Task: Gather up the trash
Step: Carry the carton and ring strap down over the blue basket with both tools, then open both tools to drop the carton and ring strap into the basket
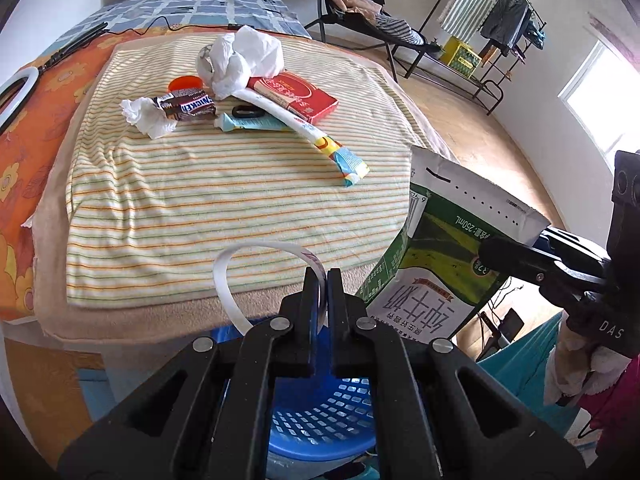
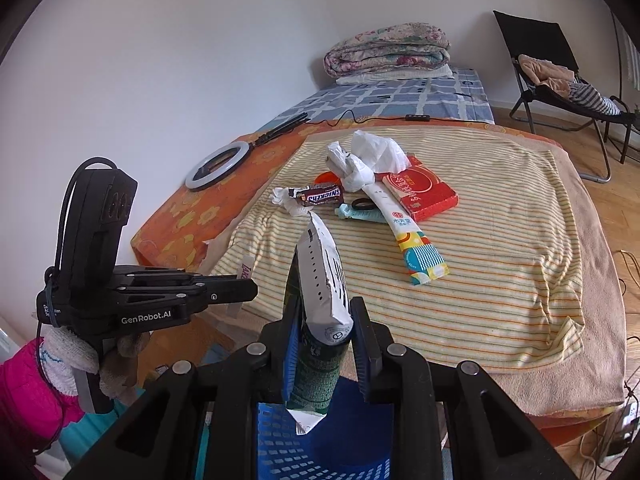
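Your right gripper (image 2: 324, 332) is clenched on a flattened green and white milk carton (image 2: 320, 312), held upright just above the blue perforated plastic basket (image 2: 340, 440) at the near edge of the bed. Your left gripper (image 1: 323, 292) is clamped on a thin white plastic strip (image 1: 240, 264) that curls in a springy loop, also over the basket (image 1: 320, 420).

The carton is stiff, glossy card, gripped low, with its torn flap leaning toward the far side. In my judgement, if you let go while it is tilted it could catch the basket rim and tip onto the floor. The light, curly strip may cling to a finger pad or spring out sideways.

Farther off, on the soft striped towel (image 1: 200, 200), lie a crumpled tissue (image 1: 146, 114), a shiny Snickers wrapper (image 1: 186, 107), a pale tube (image 1: 248, 122), a long paper sleeve (image 1: 316, 136), a flat red box (image 1: 300, 96) and a bunched white plastic bag (image 1: 240, 58).
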The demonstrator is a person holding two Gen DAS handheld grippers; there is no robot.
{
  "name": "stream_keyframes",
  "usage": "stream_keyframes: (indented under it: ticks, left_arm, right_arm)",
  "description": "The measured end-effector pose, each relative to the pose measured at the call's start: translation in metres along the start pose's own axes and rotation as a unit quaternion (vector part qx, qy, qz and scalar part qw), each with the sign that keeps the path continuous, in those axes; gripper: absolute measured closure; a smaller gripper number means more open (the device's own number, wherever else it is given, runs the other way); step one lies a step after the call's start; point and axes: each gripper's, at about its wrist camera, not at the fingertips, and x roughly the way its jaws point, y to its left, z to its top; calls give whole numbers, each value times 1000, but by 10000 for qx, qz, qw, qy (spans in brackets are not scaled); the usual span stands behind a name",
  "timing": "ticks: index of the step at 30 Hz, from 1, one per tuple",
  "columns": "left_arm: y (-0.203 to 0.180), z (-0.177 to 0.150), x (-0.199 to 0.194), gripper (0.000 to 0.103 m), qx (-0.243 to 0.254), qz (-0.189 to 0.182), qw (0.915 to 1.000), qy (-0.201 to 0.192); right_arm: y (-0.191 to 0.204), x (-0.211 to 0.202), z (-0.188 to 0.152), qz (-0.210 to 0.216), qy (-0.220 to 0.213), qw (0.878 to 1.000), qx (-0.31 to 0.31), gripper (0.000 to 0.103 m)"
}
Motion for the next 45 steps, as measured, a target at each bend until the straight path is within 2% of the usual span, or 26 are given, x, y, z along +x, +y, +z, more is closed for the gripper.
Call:
stream_keyframes:
  ticks: [7,13,21,27,29,31,32,33,34,36,42,45]
  left_arm:
    - [-13,-31,25,101,105,-37,9991,411]
    - [-12,-46,44,101,128,59,9974,700]
    - [-2,-56,61,101,73,244,9949,978]
    - [3,-58,68,101,81,378,9934,1079]
    - [3,-59,74,93,83,453,9924,1140]
    - [6,-60,75,65,71,511,9919,1157]
    - [8,-60,76,58,59,547,9918,1151]
    - [9,-60,76,50,50,574,9919,1130]
    - [10,-60,76,48,49,603,9920,1112]
    - [12,-59,76,48,54,639,9917,1113]
    - [18,-58,76,40,-44,730,9910,1124]
    - [19,-55,75,35,-63,769,9908,1112]
  right_arm:
    - [7,-7,-29,-148,245,9996,-53,80]
    - [9,10,-51,-293,535,9981,-103,80]
    - [5,34,-77,-442,894,9949,-159,79]
    - [-1,42,-83,-494,1050,9932,-91,78]
    - [-2,44,-85,-541,1075,9927,-80,77]
    - [-5,46,-85,-577,1090,9924,-44,76]
    - [-6,46,-85,-583,1094,9923,-19,75]
    - [-8,47,-85,-608,1098,9921,0,69]
    - [-9,47,-85,-639,1106,9918,9,60]
    - [-11,47,-85,-690,1098,9915,34,49]
    - [-16,49,-84,-792,1103,9907,105,27]
    - [-17,50,-82,-775,1104,9908,152,21]
